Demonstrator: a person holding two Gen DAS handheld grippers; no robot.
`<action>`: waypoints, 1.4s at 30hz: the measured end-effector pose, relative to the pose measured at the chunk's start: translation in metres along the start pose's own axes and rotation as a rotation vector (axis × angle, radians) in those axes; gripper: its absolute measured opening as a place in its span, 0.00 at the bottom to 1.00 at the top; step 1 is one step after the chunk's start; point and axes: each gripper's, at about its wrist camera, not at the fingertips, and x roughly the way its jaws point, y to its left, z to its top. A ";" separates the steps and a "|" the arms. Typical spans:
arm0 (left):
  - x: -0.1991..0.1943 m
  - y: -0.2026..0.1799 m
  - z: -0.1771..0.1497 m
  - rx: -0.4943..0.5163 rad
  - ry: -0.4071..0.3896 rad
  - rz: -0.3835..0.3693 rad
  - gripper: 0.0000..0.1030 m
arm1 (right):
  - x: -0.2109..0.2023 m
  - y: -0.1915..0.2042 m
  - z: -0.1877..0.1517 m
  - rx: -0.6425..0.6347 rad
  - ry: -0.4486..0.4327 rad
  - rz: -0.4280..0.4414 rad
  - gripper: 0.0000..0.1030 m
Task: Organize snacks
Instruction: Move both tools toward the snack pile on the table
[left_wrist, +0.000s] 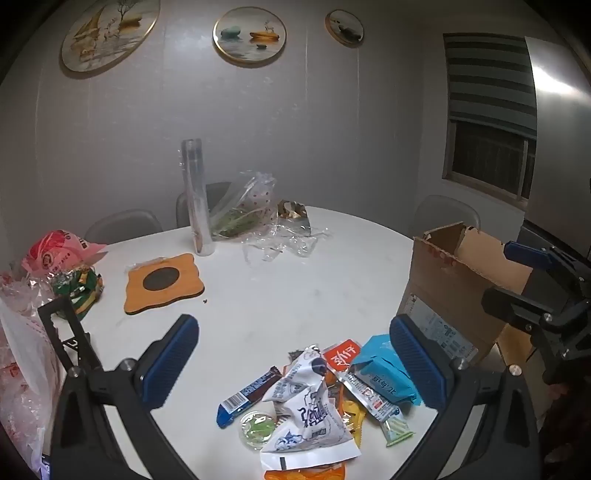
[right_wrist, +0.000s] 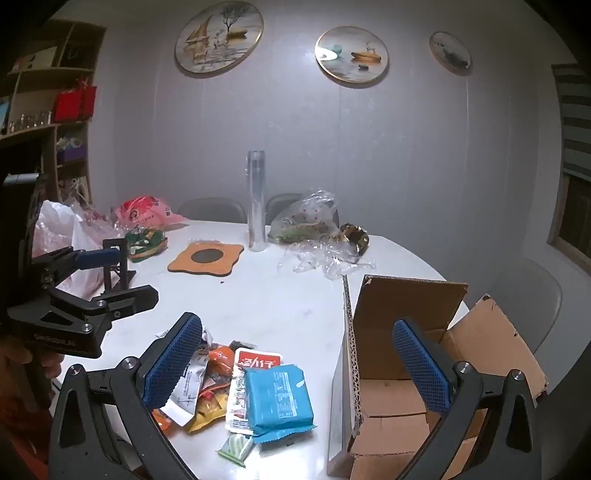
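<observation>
A pile of snacks lies on the white round table (left_wrist: 280, 288) near its front edge: a crumpled white bag (left_wrist: 306, 402), a dark blue bar (left_wrist: 251, 395), a light blue packet (right_wrist: 277, 398), a red packet (right_wrist: 258, 360) and a small clear jelly cup (left_wrist: 256, 430). An open cardboard box (right_wrist: 406, 286) stands just right of the pile. My left gripper (left_wrist: 295, 360) hangs open above the pile, holding nothing. My right gripper (right_wrist: 297, 367) is open too, one finger over the pile and the other over the box. Each gripper shows at the edge of the other's view.
Farther back are an orange coaster (left_wrist: 164, 282), an upright clear tube (left_wrist: 197, 195), crumpled clear plastic (left_wrist: 284, 243), a pink bag (left_wrist: 55, 251), a green snack bag (left_wrist: 79, 288) and a black stand (right_wrist: 116, 266). Chairs ring the far side. A shelf (right_wrist: 44, 92) stands at the left wall.
</observation>
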 end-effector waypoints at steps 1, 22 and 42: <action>0.000 0.000 0.000 -0.001 0.000 0.001 0.99 | 0.000 0.000 0.000 0.009 -0.007 0.004 1.00; -0.001 -0.002 -0.004 -0.009 -0.005 -0.019 0.99 | -0.004 0.010 0.002 -0.028 -0.016 0.023 1.00; -0.004 -0.004 -0.005 -0.003 0.007 -0.036 0.99 | -0.009 0.011 -0.001 -0.006 -0.012 0.035 1.00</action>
